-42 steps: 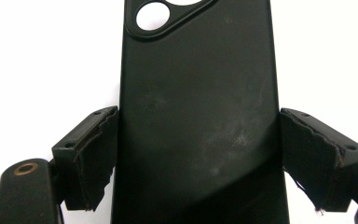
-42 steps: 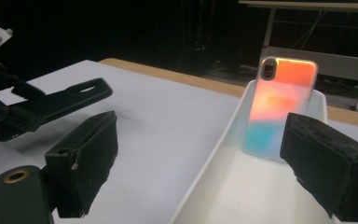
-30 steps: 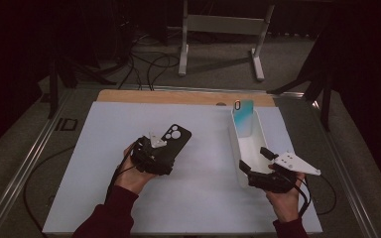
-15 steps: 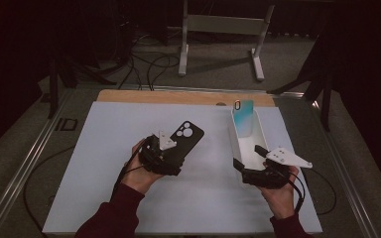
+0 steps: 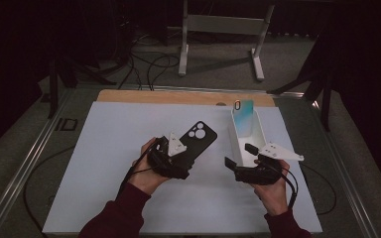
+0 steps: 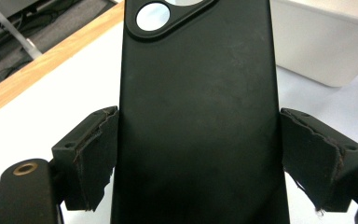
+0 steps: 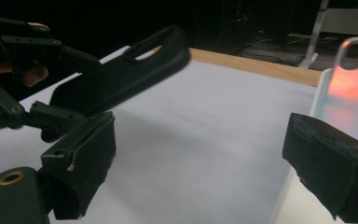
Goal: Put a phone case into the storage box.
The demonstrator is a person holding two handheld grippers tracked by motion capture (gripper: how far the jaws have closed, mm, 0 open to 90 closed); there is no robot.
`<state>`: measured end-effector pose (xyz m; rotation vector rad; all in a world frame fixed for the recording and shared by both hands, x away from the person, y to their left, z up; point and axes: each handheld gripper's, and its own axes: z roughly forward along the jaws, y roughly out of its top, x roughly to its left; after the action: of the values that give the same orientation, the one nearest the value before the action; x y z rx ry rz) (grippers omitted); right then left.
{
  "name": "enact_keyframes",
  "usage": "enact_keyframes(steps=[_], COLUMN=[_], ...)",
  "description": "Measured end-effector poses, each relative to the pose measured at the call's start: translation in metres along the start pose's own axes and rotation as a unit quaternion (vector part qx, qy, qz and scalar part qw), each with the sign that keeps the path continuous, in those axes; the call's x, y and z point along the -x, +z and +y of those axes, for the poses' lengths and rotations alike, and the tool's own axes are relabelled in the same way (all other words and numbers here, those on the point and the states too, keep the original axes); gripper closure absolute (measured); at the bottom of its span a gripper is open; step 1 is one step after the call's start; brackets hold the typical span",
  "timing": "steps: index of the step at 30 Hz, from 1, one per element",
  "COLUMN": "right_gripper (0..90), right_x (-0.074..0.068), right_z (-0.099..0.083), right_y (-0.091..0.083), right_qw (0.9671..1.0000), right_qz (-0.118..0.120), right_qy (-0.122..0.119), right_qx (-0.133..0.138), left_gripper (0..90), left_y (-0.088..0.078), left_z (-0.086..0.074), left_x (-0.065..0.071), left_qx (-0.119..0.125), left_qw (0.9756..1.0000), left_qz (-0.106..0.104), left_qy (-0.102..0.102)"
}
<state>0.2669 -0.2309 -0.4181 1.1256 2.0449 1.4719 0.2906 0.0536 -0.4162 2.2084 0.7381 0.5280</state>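
My left gripper (image 5: 184,156) is shut on the lower end of a black phone case (image 5: 199,138), held above the white mat with its camera holes pointing away. In the left gripper view both pads (image 6: 98,154) press on the long edges of the black phone case (image 6: 196,107). My right gripper (image 5: 240,154) stands open with nothing between its jaws, just in front of the near end of a white box (image 5: 261,138). A teal phone case (image 5: 243,115) leans inside that box. The right gripper view has the black phone case (image 7: 130,74) at the left.
A white mat (image 5: 109,148) covers the table, with a wooden strip (image 5: 144,96) along its far edge. Cables trail from both grippers. Beyond the table stand a metal stand's legs (image 5: 183,54) and floor cables.
My left gripper has carried the black phone case to the right and slightly up, nearer the white box. The right gripper has shifted a little to the left, still open.
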Motion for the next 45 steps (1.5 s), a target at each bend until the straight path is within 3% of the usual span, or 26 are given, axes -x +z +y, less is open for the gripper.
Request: enact_keyframes(steps=[15, 22, 29, 35, 43, 44, 45], right_gripper=[18.5, 41.6, 61.7, 78.2, 85.7, 85.8, 86.0], right_x=[-0.014, -0.016, -0.013, -0.018, -0.02, -0.02, -0.021], right_z=[0.012, 0.014, 0.014, 0.014, 0.014, 0.014, 0.014], right_y=[0.022, 0.026, 0.027, 0.029, 0.03, 0.029, 0.028], right_qw=[0.9977, 0.9944, 0.9854, 0.9797, 0.9795, 0.9813, 0.9831], right_qz=[0.059, 0.089, 0.141, 0.174, 0.173, 0.167, 0.161], right_qy=[0.033, 0.055, 0.094, 0.095, 0.099, 0.092, 0.083], right_qx=[-0.012, -0.018, -0.02, -0.028, -0.026, -0.027, -0.03], left_gripper=[15.9, 15.7, 15.5, 15.2, 15.4, 23.9, 24.2], left_y=[-0.004, -0.004, -0.002, 0.002, 0.005, 0.004, 0.004], left_z=[0.01, 0.013, 0.012, 0.011, 0.011, 0.01, 0.01], left_x=[0.027, 0.034, 0.037, 0.04, 0.043, 0.04, 0.038], left_qx=[0.042, 0.051, 0.053, 0.049, 0.047, 0.052, 0.054], left_qw=[0.9977, 0.9965, 0.996, 0.9957, 0.9968, 0.9966, 0.9965], left_qz=[-0.035, -0.042, -0.045, -0.044, -0.018, -0.026, -0.034], left_qy=[0.041, 0.051, 0.055, 0.065, 0.062, 0.058, 0.054])
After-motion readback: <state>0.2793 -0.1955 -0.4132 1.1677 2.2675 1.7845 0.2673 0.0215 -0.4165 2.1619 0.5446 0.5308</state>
